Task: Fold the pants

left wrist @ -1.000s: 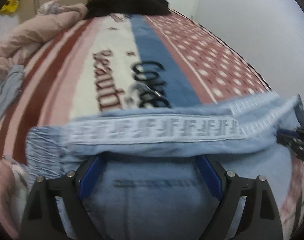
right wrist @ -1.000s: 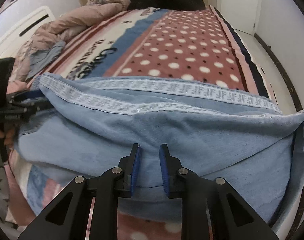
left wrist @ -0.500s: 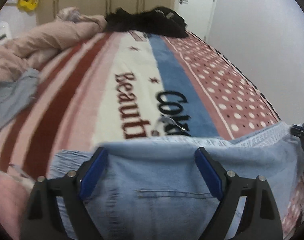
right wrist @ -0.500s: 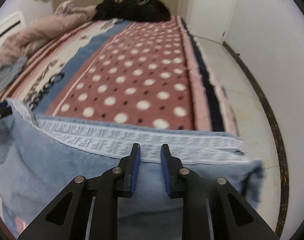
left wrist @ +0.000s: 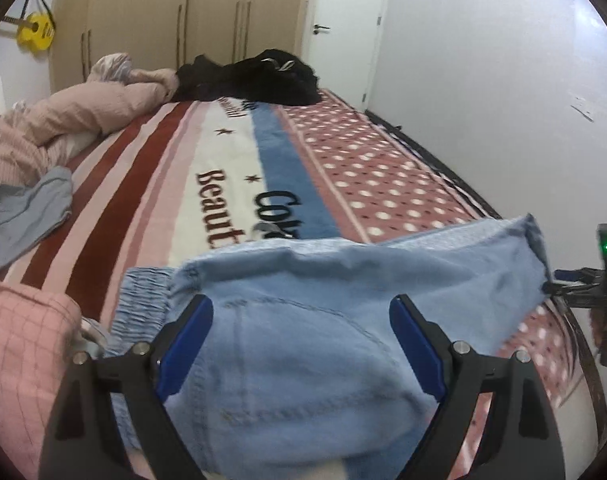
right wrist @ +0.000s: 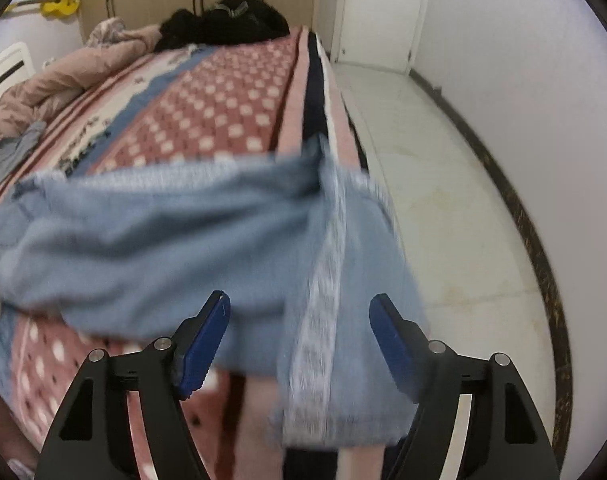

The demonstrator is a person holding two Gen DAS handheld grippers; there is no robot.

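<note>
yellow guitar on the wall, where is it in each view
Left wrist view: the yellow guitar hangs at the far upper left, left of the beige wardrobe.
Right wrist view: the yellow guitar is again upper left, beside the same wardrobe.
Shared landmark: the black clothes pile at the bed's far end.

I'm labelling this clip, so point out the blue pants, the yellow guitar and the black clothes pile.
Blue pants (left wrist: 303, 360): left wrist view, on the stitched seat panel.
Yellow guitar (left wrist: 35, 32): left wrist view, on its body, hanging on the wall.
Black clothes pile (left wrist: 255, 80): left wrist view, on the heap's middle, far end of bed.
</note>
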